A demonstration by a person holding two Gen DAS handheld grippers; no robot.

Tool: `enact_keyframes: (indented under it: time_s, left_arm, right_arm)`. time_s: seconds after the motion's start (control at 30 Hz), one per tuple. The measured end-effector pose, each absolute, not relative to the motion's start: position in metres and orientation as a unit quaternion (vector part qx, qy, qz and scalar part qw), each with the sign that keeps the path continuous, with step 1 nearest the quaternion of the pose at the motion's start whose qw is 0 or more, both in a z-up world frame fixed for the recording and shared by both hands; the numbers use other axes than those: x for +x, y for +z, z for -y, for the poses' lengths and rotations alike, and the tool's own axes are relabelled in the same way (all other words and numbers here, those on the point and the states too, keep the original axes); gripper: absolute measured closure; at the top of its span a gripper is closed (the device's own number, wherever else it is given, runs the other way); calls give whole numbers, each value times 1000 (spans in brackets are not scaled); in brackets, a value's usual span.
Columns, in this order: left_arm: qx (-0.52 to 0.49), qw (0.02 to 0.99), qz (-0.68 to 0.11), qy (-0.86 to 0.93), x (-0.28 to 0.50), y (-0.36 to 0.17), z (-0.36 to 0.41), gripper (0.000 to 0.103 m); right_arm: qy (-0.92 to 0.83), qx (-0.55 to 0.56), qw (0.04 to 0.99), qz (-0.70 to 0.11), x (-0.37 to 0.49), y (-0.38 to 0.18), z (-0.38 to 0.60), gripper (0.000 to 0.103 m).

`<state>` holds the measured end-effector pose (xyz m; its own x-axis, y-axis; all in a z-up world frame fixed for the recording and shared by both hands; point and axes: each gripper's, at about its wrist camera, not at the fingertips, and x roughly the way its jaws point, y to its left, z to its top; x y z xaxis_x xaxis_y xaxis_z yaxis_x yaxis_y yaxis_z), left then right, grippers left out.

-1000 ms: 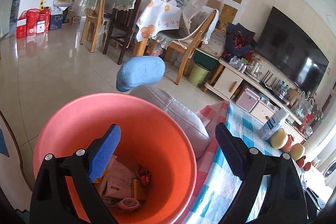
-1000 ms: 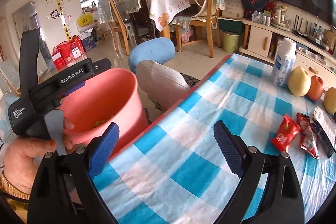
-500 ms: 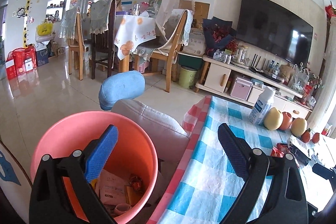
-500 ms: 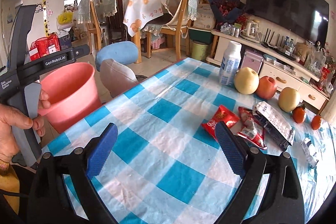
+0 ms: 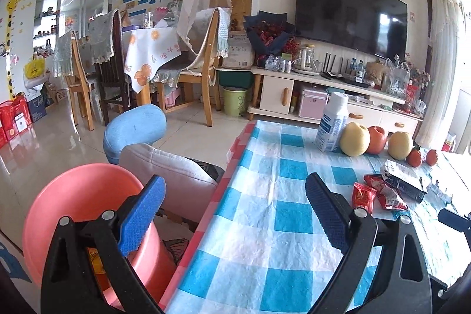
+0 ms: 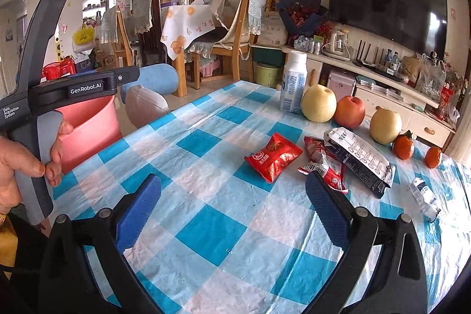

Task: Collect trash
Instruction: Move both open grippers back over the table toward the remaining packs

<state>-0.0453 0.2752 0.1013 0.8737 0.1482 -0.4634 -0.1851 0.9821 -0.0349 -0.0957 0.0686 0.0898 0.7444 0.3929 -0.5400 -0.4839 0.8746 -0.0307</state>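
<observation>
A pink bin stands on the floor at the table's left edge, also in the right wrist view, with wrappers inside. On the blue checked tablecloth lie a red snack packet, a second red wrapper, a black-and-white wrapper and a small white wrapper. My left gripper is open and empty over the table edge beside the bin. My right gripper is open and empty above the cloth, short of the red packet.
A white bottle, two pears, an apple and two tangerines stand at the table's far side. A grey and blue chair back sits between bin and table. Dining chairs and a TV cabinet stand behind.
Both grippers swung right, away from the bin and toward the table. The wrappers and fruit came into full view. Both stayed open.
</observation>
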Motion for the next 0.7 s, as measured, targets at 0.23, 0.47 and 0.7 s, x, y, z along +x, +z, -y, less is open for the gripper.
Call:
enact_keyframes:
  time_s: [0.23, 0.47, 0.7]
  left_arm:
    - [-15, 965, -253, 64, -34, 98, -246, 8]
    - [15, 964, -262, 39, -25, 92, -216, 8]
    - [36, 960, -277, -1, -13, 84, -182, 8]
  right_arm:
    - [233, -68, 928, -283, -88, 87, -50, 4]
    - [217, -38, 933, -285, -79, 94, -22, 4]
    - [194, -23, 936, -293, -68, 97, 8, 4]
